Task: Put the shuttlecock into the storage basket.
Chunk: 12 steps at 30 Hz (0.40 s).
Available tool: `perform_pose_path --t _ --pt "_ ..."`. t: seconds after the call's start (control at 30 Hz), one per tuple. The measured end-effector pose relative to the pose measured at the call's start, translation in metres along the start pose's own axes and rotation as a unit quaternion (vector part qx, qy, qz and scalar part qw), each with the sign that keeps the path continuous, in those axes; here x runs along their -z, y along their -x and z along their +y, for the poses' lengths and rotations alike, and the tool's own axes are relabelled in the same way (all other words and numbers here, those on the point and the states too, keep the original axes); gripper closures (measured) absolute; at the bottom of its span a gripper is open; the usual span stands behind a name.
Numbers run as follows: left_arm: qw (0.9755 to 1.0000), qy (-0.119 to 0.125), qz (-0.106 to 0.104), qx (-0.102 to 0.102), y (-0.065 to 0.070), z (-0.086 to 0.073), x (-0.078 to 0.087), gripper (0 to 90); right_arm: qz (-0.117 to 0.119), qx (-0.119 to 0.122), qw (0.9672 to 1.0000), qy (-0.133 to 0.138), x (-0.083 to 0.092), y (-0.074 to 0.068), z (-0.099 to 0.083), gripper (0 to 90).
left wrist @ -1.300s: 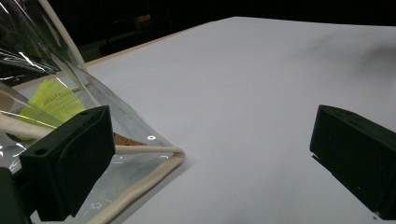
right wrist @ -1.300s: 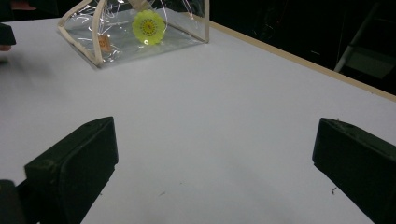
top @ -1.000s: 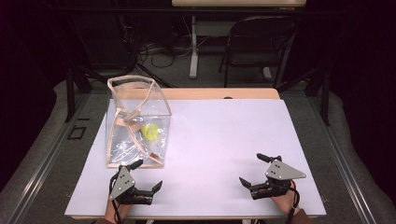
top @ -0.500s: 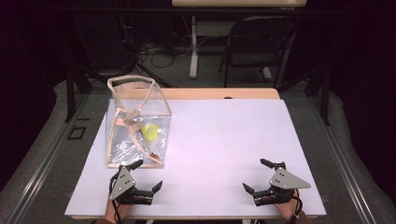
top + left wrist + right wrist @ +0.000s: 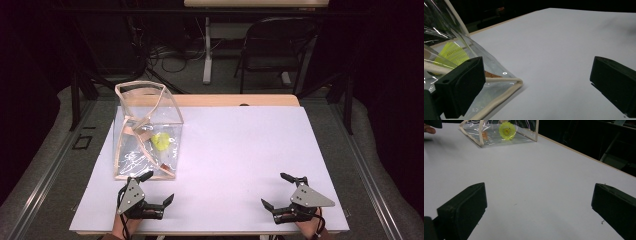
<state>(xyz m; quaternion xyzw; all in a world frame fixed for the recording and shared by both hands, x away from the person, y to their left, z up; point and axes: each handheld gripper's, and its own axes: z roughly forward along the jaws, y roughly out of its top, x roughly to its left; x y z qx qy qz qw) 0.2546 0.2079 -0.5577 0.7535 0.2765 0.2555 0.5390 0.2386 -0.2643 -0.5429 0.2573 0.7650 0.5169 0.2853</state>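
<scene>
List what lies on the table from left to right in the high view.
Clear bag with a yellow thing inside → left gripper just in front of the bag's near edge → bare white table top → right gripper.

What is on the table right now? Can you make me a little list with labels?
Table: white flat tabletop with a wooden edge
Bag: clear plastic bag with cream trim, standing at the table's left side
Inside the bag: round yellow-green ribbed thing and a small brownish piece, too small to identify
Left gripper: black two-jaw gripper, jaws wide apart, just in front of the bag's near edge, holding nothing
Right gripper: black two-jaw gripper, jaws wide apart, over bare table near the front right, holding nothing
</scene>
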Motion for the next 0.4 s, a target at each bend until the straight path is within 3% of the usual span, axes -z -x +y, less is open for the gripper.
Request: perform_pose_path --t 0.4 --pt "1.0000 -0.002 0.001 0.003 -0.0012 -0.0001 -0.0006 0.0 -0.002 0.002 1.0000 0.002 0.0006 -0.0005 -0.0003 0.0"
